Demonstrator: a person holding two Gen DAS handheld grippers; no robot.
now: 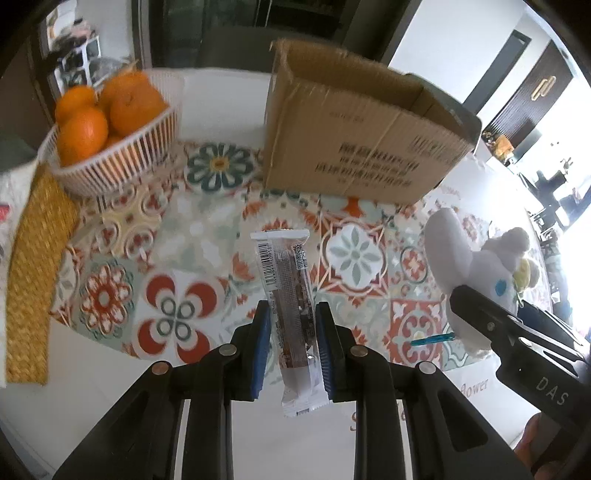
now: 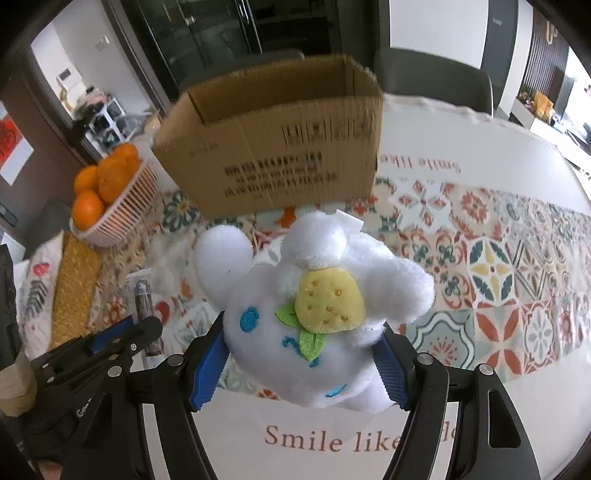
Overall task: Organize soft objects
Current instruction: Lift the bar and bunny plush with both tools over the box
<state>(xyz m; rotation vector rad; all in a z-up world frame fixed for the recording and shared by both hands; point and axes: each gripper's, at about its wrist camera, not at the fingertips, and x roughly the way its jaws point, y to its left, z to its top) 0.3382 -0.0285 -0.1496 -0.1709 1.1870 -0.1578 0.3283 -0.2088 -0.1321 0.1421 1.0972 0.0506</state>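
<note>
Two claws grip: left claw (image 1: 291,343) clamps a snack packet (image 1: 291,314), right claw (image 2: 301,362) squeezes the white plush toy (image 2: 314,314) before the cardboard box (image 2: 280,162).

White plush toy (image 2: 325,314), brown cardboard box (image 2: 280,147), floral-tiled tablecloth (image 2: 517,258)

Place: home, dining area open to a living room
Bench (image 2: 461,140): white, covered by tile-patterned cloth (image 2: 517,266) printed "Smile like"
Fruit: slatted white basket (image 1: 122,155) heaped with oranges (image 1: 85,133)
Mat: woven yellow runner (image 1: 33,266) at bench edge
Packaging: open cardboard box (image 2: 280,155) standing on the cloth
Seating: dark chair back (image 2: 436,74) behind the bench
Background: dark glass-front cabinet (image 2: 229,29), white cube shelf (image 1: 79,59) with clutter, dark door with brass handle (image 1: 543,86)
Light: bright daylight at right, window side (image 1: 576,206)
</note>
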